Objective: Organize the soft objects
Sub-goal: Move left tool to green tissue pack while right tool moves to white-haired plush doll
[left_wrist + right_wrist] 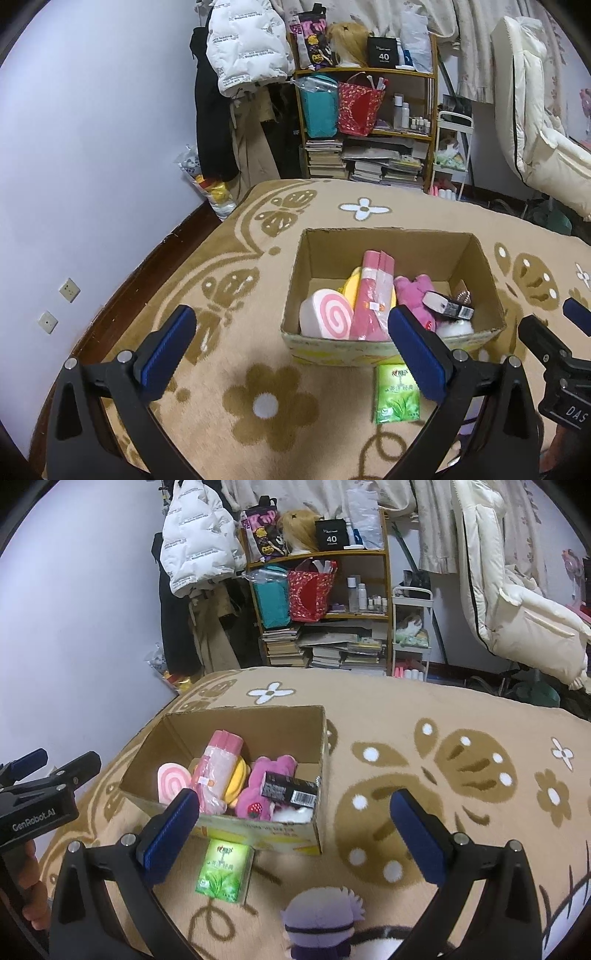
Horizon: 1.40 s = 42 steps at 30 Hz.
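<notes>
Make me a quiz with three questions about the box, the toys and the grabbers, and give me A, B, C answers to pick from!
1. Where is the green tea packet?
A. inside the cardboard box
B. on the blanket just outside the box's near wall
C. on the bookshelf

2. What colour is the plush bear in the cardboard box?
A. pink
B. blue
C. black

3. How do the left gripper and the right gripper stand?
A. both shut on toys
B. one open, one shut
C. both open and holding nothing

Answers:
1 B, the packet lies flat on the blanket by the box's front.
2 A, it is bright pink with a strawberry patch.
3 C, each wrist view shows blue pads spread wide with nothing between.
</notes>
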Available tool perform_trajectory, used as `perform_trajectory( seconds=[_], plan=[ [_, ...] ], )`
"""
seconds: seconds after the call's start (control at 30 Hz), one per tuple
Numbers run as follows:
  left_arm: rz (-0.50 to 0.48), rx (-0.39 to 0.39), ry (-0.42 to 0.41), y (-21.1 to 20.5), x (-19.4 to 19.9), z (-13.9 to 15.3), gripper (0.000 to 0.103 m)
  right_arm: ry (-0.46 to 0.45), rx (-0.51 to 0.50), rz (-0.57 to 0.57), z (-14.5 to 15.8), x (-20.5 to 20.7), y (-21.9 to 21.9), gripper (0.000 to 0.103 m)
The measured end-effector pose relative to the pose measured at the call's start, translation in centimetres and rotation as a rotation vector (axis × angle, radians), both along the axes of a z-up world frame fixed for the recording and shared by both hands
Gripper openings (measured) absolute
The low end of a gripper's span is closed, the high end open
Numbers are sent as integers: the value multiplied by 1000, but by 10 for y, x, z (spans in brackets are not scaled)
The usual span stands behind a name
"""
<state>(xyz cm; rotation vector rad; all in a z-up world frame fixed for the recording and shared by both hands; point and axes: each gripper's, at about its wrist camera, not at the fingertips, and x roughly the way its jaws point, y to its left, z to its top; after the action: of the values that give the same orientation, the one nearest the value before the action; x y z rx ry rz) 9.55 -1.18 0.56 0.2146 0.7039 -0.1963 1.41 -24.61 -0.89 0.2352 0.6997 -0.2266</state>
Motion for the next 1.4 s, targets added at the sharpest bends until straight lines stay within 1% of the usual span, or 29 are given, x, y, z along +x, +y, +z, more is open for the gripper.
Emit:
perform_trajectory(
  seconds=[0.1, 0.2, 0.27, 0.37, 0.5, 0.67, 0.83, 1.07, 1.13, 1.2, 1.3, 1.4],
  plan=[
    [-6, 21, -3, -3, -6, -3, 103, 4, 23, -13, 1, -6, -3, 103],
    [-6, 28, 10, -4, -9, -6, 103, 13, 79, -41, -3, -15, -9, 103],
    [-9, 22, 26, -3, -10, -8, 103, 28, 107, -58, -7, -20, -13, 103],
    [-20, 15, 52, -3, -11, -13, 103, 50, 122, -88, -11, -24, -19, 103],
    [-28, 10, 111, -3, -8, -26, 103, 80, 155, -107, -20, -26, -26, 103],
    [-52, 0, 171, -7, -7, -43, 103, 156, 152, -110, -37, -24, -25, 103],
    [-84, 13, 212, -16, -7, -57, 103, 238, 132, -96, -52, -20, -22, 103],
    [-106, 35, 261, -27, -3, -74, 103, 351, 112, -74, -72, -14, -16, 103],
    [-116, 40, 273, -30, -3, -78, 103, 376, 97, -70, -77, -13, -15, 101],
    [-128, 40, 287, -33, -2, -82, 103, 421, 88, -62, -86, -10, -13, 97],
    [-142, 38, 310, -37, -1, -88, 103, 469, 96, -58, -96, -8, -14, 96],
    [-151, 61, 313, -42, -1, -94, 103, 501, 109, -56, -105, -7, -15, 96]
  ],
)
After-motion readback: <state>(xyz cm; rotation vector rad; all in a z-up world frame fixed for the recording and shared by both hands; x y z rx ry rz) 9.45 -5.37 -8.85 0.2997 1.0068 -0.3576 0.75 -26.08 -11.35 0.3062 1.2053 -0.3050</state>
